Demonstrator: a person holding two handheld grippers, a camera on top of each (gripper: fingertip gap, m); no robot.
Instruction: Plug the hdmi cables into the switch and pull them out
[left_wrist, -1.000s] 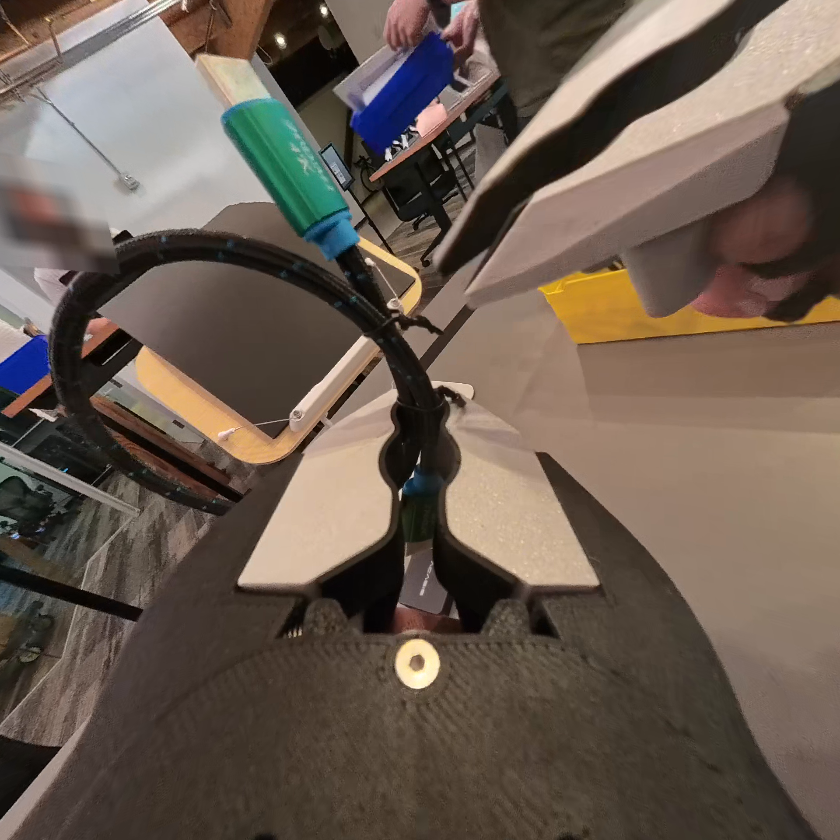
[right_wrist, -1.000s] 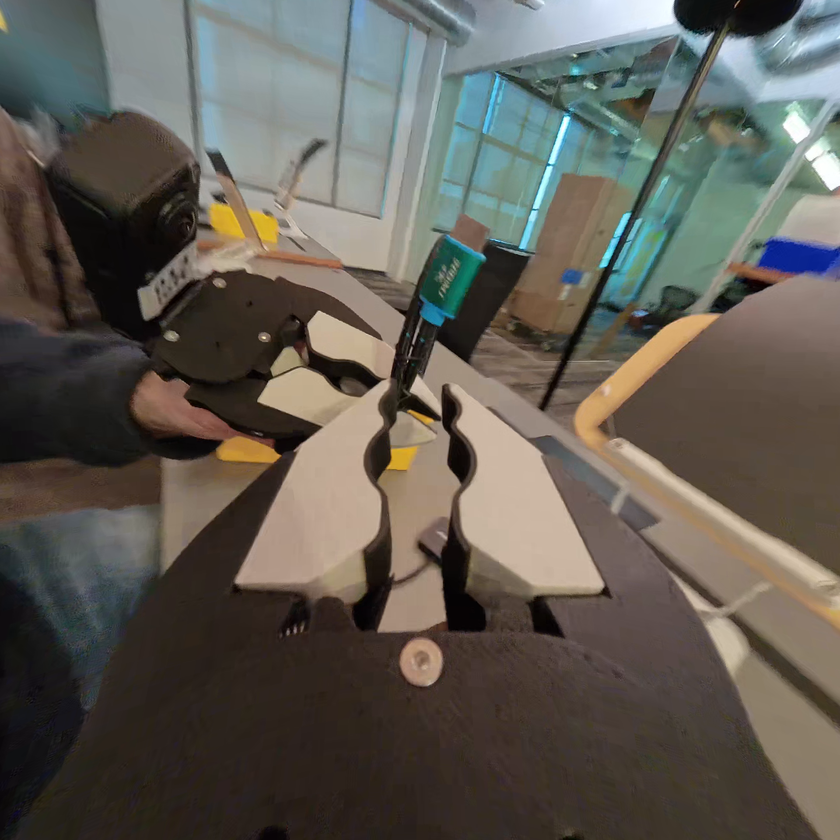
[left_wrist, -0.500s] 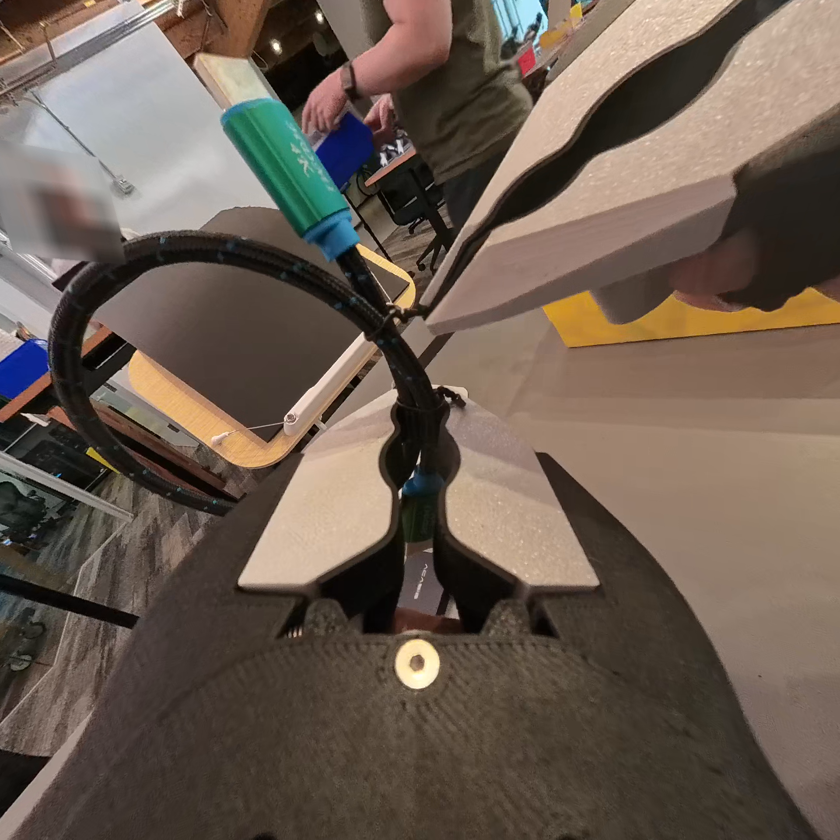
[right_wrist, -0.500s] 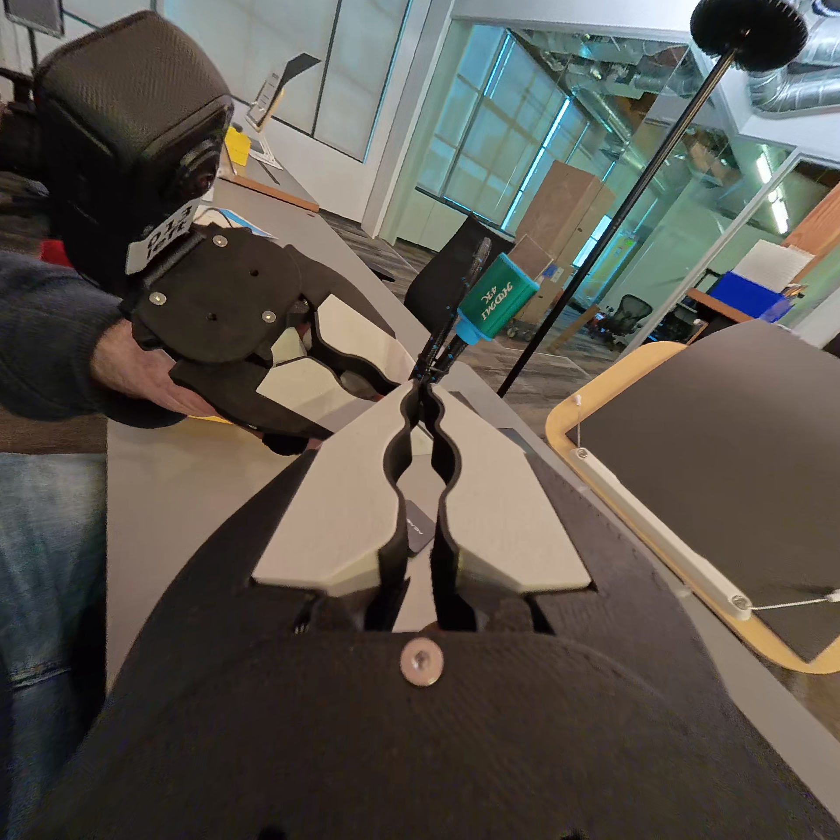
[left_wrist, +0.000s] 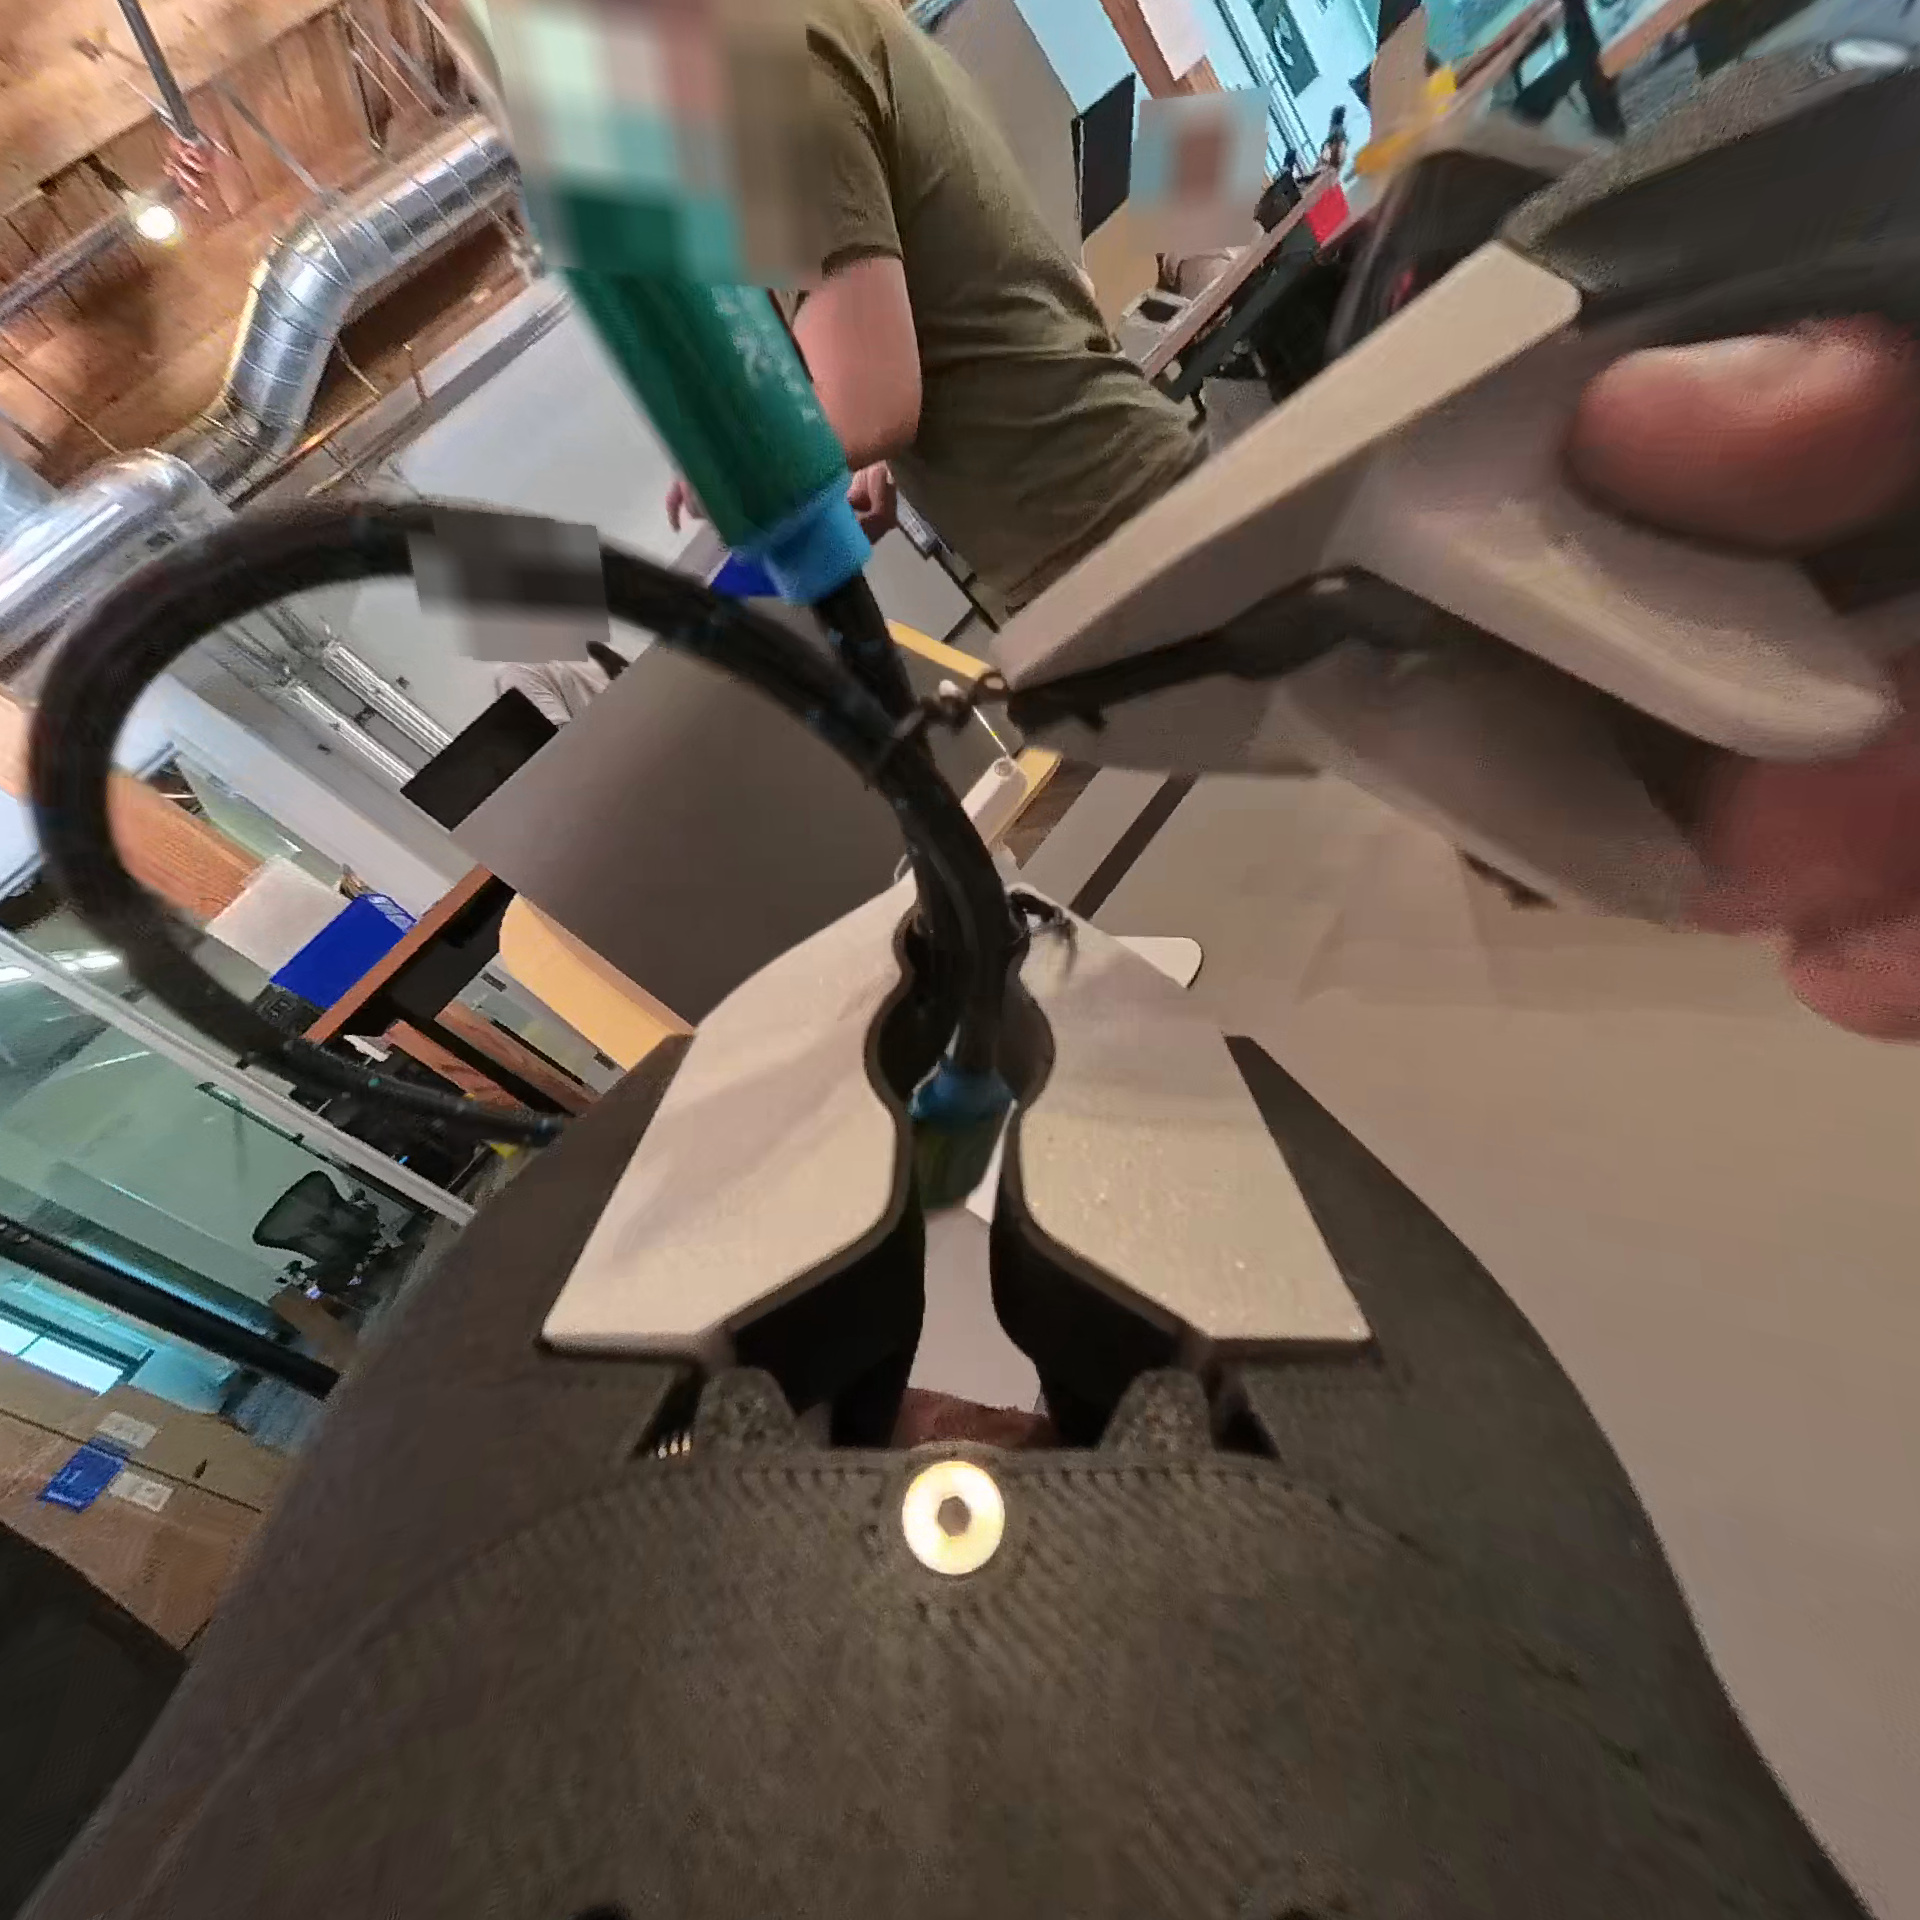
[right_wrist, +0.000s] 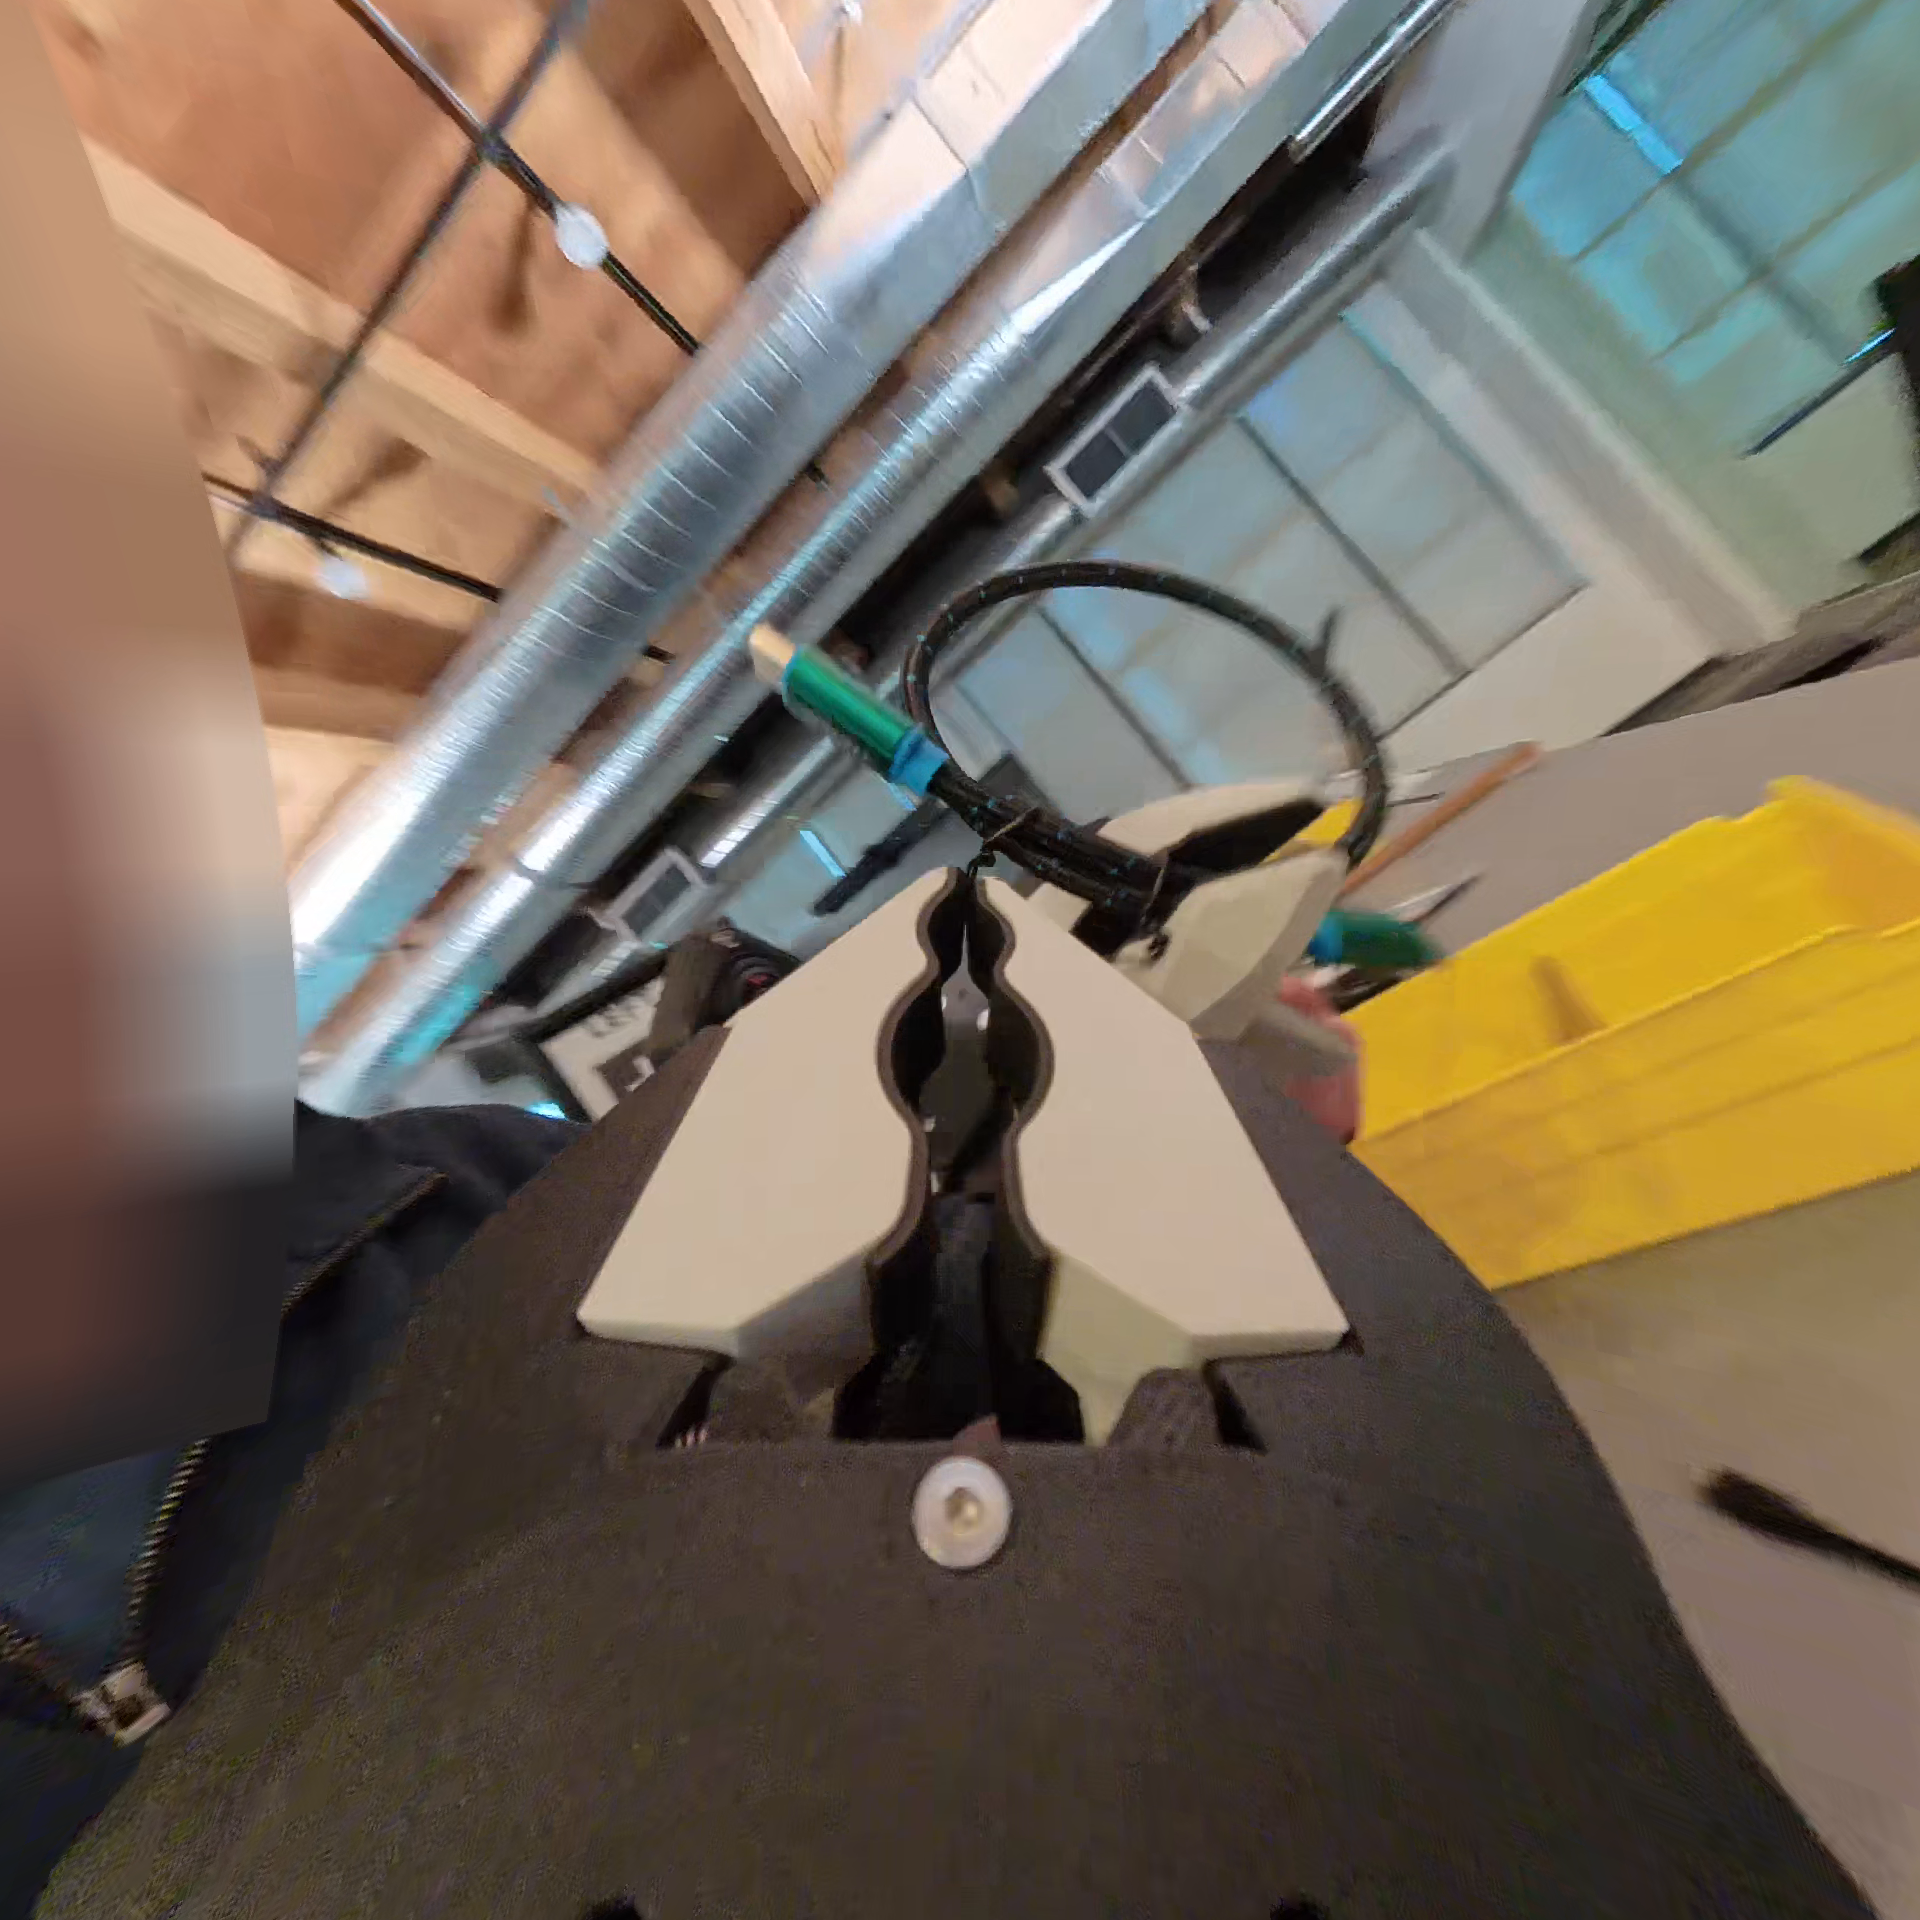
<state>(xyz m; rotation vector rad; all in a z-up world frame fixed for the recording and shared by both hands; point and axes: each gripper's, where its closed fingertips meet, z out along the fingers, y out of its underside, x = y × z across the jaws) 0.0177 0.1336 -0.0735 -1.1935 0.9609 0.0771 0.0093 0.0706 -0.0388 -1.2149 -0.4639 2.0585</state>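
A black braided HDMI cable (left_wrist: 73, 790) is coiled in a loop and bound with thin black ties. My left gripper (left_wrist: 966, 935) is shut on the bundle, just above one green plug (left_wrist: 951, 1153) that sits between its fingers. The other green plug (left_wrist: 727, 395) sticks up free. My right gripper (right_wrist: 961, 883) is shut, its tips pinching a cable tie (left_wrist: 940, 717) on the bundle; it shows in the left wrist view (left_wrist: 1003, 686) coming from the upper right. The right wrist view shows the left gripper (right_wrist: 1226, 904) with the cable (right_wrist: 1361, 748) and plug (right_wrist: 842, 707). No switch shows.
A yellow bin (right_wrist: 1662, 1018) stands on the grey table (left_wrist: 1507, 1299) to the right. A blurred black object (right_wrist: 1808, 1538) lies on the table. A dark board with a wooden rim (left_wrist: 675, 831) is behind the cable. A person in an olive shirt (left_wrist: 997, 312) stands beyond.
My right gripper closed and moved in to the tie on the cable; its view swung up toward the ceiling. My left gripper kept its hold and tilted upward.
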